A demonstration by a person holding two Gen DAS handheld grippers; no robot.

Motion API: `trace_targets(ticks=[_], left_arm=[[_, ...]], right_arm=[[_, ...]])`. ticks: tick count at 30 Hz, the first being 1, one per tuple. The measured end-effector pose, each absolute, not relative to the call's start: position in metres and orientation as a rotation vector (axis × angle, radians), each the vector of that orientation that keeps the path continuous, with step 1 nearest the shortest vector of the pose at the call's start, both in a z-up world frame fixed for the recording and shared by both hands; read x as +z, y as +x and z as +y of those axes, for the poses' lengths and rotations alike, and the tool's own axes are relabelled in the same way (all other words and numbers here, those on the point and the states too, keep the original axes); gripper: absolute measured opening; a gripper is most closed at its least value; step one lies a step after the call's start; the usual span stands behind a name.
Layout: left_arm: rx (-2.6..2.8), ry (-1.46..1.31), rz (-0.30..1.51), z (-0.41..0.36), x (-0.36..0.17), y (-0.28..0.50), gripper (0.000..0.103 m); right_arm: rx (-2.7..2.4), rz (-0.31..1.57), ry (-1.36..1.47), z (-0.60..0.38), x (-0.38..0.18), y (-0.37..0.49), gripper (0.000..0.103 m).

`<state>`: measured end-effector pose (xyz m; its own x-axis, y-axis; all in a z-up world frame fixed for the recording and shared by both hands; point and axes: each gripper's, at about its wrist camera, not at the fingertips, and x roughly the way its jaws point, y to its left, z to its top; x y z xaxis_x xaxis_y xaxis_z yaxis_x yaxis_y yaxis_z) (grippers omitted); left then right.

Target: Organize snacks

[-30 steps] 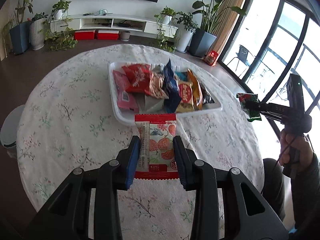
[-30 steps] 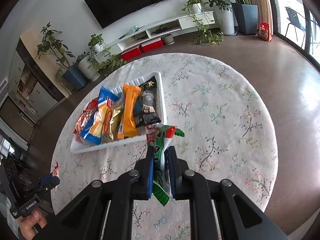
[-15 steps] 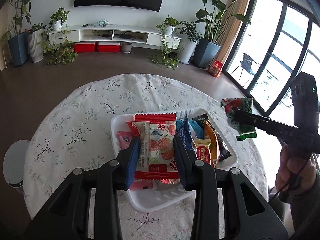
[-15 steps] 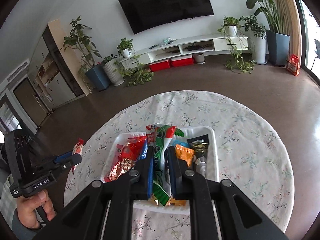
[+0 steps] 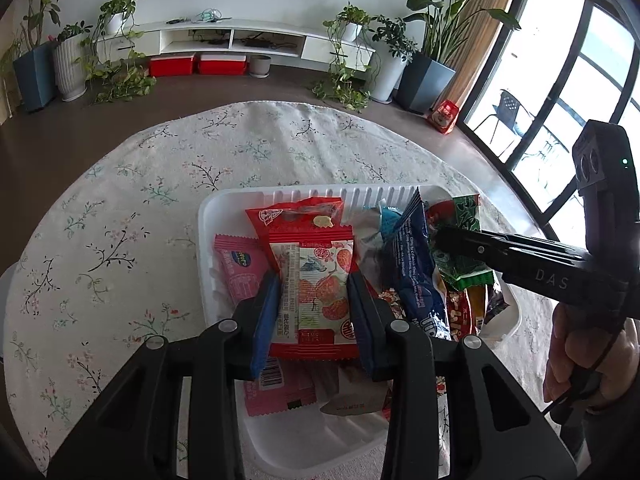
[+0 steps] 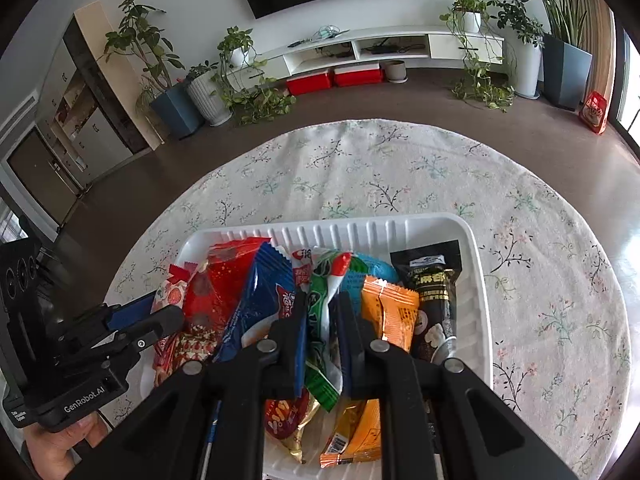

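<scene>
A white ribbed tray (image 5: 208, 216) (image 6: 476, 264) on the round table holds several snack packets. My left gripper (image 5: 314, 300) is shut on a red and white strawberry packet (image 5: 316, 280) and holds it over the tray's left half, above a pink packet (image 5: 240, 268). My right gripper (image 6: 323, 312) is shut on a green and white packet (image 6: 326, 280) over the tray's middle, between a blue packet (image 6: 260, 300) and an orange packet (image 6: 390, 308). The right gripper (image 5: 440, 236) also shows in the left wrist view, and the left gripper (image 6: 160, 312) in the right wrist view.
The table wears a floral cloth (image 5: 160, 184) (image 6: 540, 280). A black packet (image 6: 434, 288) lies at the tray's right side. Beyond the table are brown floor, potted plants (image 6: 168, 80), a white TV shelf (image 5: 240, 40) and a window (image 5: 560, 100).
Both grippers have moved forward and down over the tray with their packets still held. The tray now sits directly under both grippers and looks much closer.
</scene>
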<state>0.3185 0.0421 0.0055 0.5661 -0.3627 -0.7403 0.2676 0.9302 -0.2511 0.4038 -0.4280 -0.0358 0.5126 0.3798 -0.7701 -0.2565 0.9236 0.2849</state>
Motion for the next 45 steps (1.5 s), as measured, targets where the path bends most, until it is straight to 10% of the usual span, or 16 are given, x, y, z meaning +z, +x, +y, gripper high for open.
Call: trace_targets(ticks=[19,29,33,45], left_arm=[[-0.373,-0.107,0.861,0.048,0.010,0.309,0.052],[-0.342,-0.108,0.781,0.057,0.037,0.272,0.077],[-0.297,-0.094,0.712,0.060,0.055,0.240,0.103],[-0.213,-0.001,0.554,0.030,0.100,0.111,0.103]], right_arm=[[0.378,0.948,0.132,-0.424,-0.036,0.397,0.043],[0.368,0.902,0.164,-0.433,-0.013,0.373,0.056],[0.374,0.831,0.173,-0.441,0.012,0.348,0.074],[0.389,0.504,0.152,-0.466,0.075,0.228,0.103]])
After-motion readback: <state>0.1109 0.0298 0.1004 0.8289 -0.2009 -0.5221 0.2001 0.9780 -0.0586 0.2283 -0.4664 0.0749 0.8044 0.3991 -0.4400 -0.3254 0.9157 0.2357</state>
